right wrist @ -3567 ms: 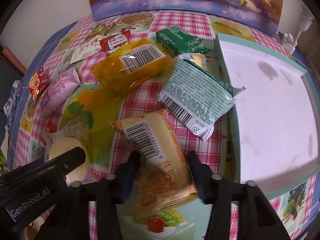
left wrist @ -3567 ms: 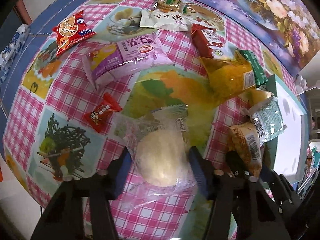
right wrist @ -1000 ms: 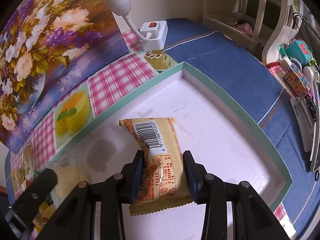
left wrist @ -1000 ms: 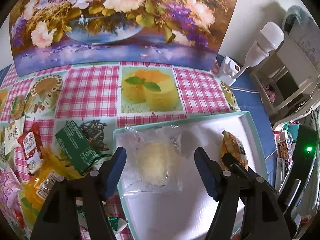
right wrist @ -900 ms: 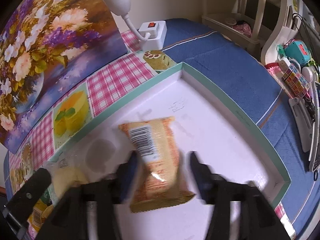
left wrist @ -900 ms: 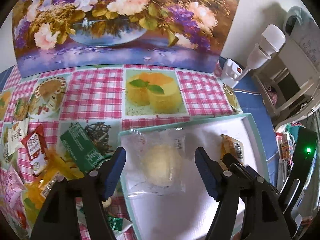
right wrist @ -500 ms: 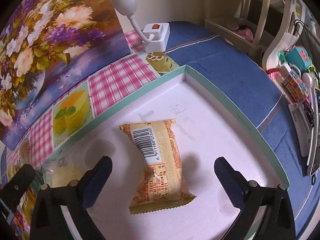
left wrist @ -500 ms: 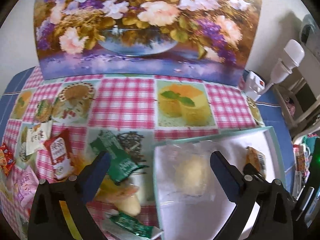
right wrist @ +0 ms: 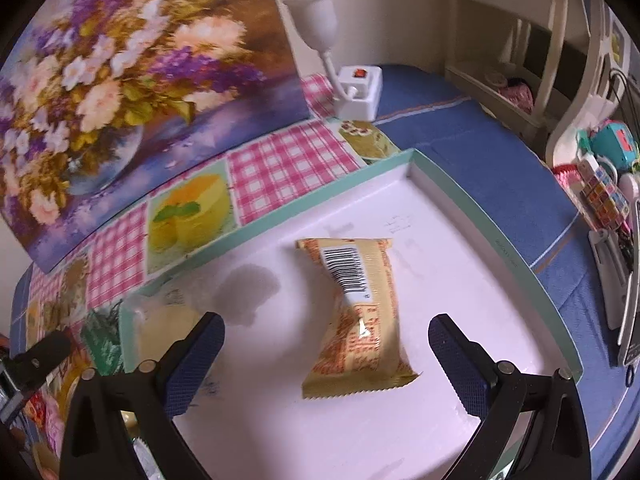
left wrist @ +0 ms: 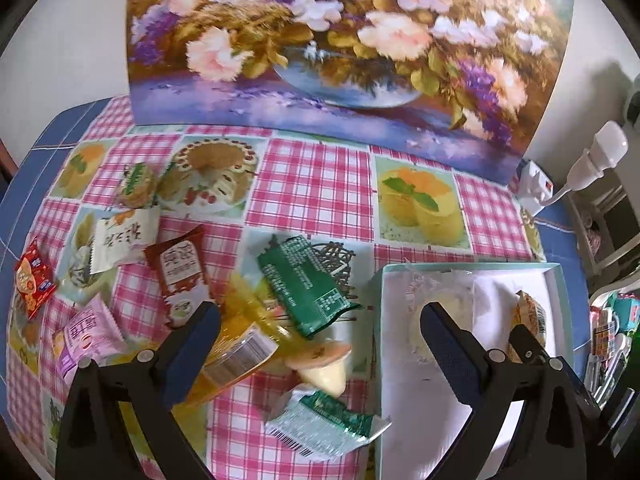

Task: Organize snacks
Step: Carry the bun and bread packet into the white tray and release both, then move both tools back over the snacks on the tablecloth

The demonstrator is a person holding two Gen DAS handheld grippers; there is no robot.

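Two snacks lie inside the white box (right wrist: 480, 240) with the teal rim: a yellow-orange packet (right wrist: 356, 308) with a barcode facing up, near the middle of the box floor, and a clear-wrapped pale round cake (left wrist: 444, 312) at the box's left end. The right gripper (right wrist: 326, 356) is spread wide above the box, its blue-padded fingers well apart on either side of the yellow-orange packet and touching nothing. The left gripper (left wrist: 320, 344) is likewise released and empty, one finger over the loose snacks on the table, the other over the left end of the box.

On the pink checked tablecloth (left wrist: 312, 184), left of the box, the remaining snacks sit in a loose pile: a dark green packet (left wrist: 308, 288), a translucent yellow bag (left wrist: 236, 344) partly under the left finger, a small jelly cup (left wrist: 324, 368) tipped on its side, and a green-and-white wrapper (left wrist: 328, 428) nearest the camera. Farther left lie a brown-red sachet (left wrist: 180, 272), a white packet (left wrist: 120, 244) with dark characters, a pink packet (left wrist: 84, 336), a small red packet (left wrist: 32, 284), and a round green-topped snack (left wrist: 136, 186).

A flower painting (left wrist: 340, 40) stands along the far edge of the table, with a white switch box (right wrist: 358, 92) at its right.
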